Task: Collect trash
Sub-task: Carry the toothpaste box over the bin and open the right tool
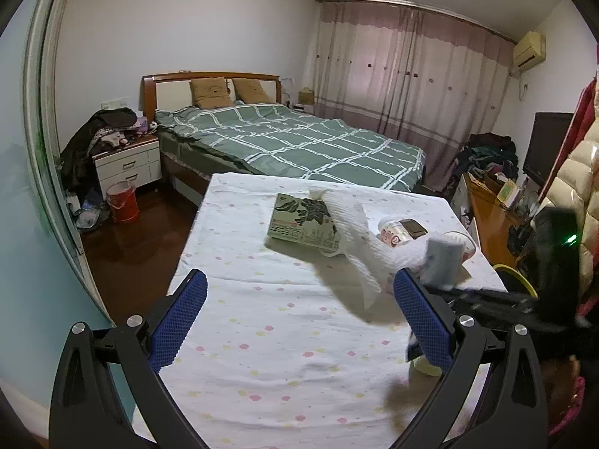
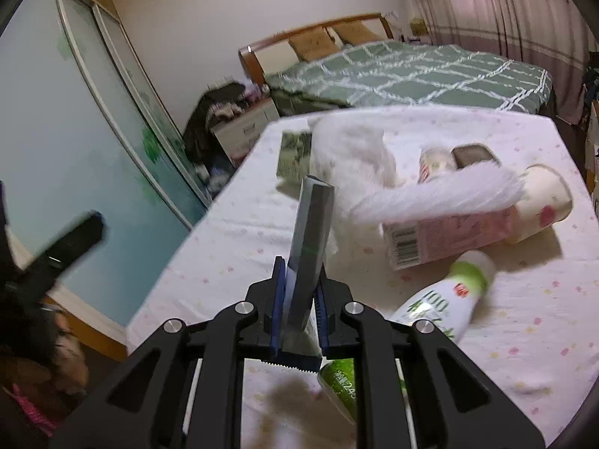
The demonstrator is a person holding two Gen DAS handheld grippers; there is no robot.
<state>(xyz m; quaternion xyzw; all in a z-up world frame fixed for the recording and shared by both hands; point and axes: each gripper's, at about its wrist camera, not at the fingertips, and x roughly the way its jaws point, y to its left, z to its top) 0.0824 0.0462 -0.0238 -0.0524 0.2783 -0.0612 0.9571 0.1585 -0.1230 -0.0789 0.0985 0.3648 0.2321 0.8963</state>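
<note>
step: right gripper [image 2: 299, 299] is clamping a grey-blue wrapper [image 2: 309, 247], centre frame, above the surface [image 2: 524, 336] | left gripper [image 1: 295, 321] is gaping wide, empty | next: is needing a bin; none identifiable

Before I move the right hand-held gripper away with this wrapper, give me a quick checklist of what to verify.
1. Right hand-held gripper shut on the wrapper: ok, pads press both sides.
2. Wrapper clear of the table: ok, it stands lifted.
3. Paper towel not snagged on the wrapper: cannot tell, it hangs close behind and is blurred.
4. Left hand-held gripper free: ok, open and holding nothing.
5. Bottle out of the path: not ok, it lies just beside the right jaws.
6. Trash bin within reach: cannot tell, only a red bucket shows by the bed.
</note>
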